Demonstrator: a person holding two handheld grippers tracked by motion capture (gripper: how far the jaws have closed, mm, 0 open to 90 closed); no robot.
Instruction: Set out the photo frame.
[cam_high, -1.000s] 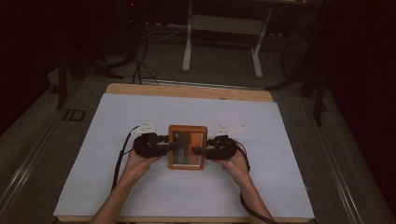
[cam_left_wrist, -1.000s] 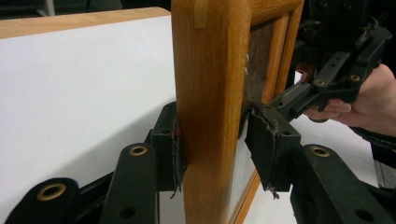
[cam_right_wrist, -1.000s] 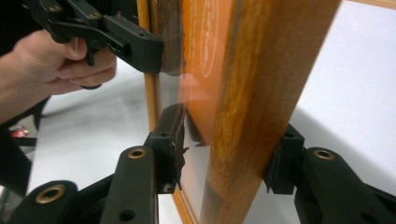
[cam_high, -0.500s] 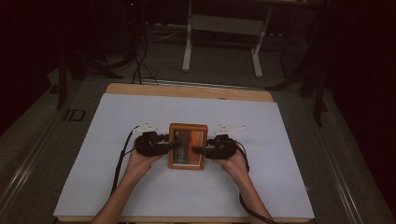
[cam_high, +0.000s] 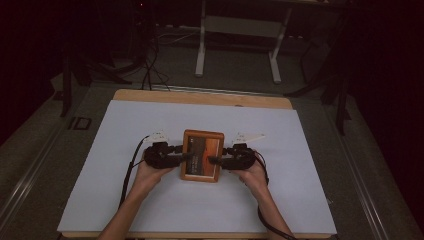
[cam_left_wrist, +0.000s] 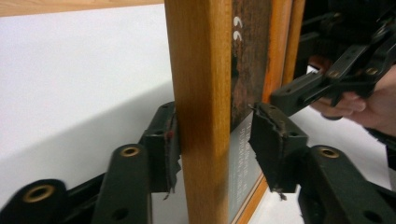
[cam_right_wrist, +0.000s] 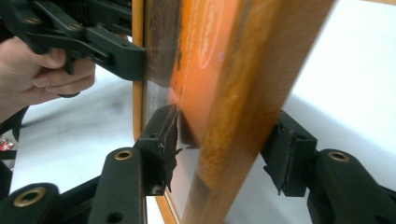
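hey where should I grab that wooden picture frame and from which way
Grip the wooden picture frame by its two long side rails, one gripper coming level from each side. The rails are narrow enough to sit between open jaws, as at the left gripper and right gripper.

Smooth wooden frame (cam_high: 202, 155), seemingly glossy orange print, matt white table cover (cam_high: 310, 180), frayed black tong pads (cam_left_wrist: 270, 140)

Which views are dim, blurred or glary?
High view: dim, surroundings nearly black, white sheet still readable. Right gripper view: frame blurred, with sheen on its orange picture. Left gripper view: sharpest, frame edge crisp, the other gripper dark behind it.
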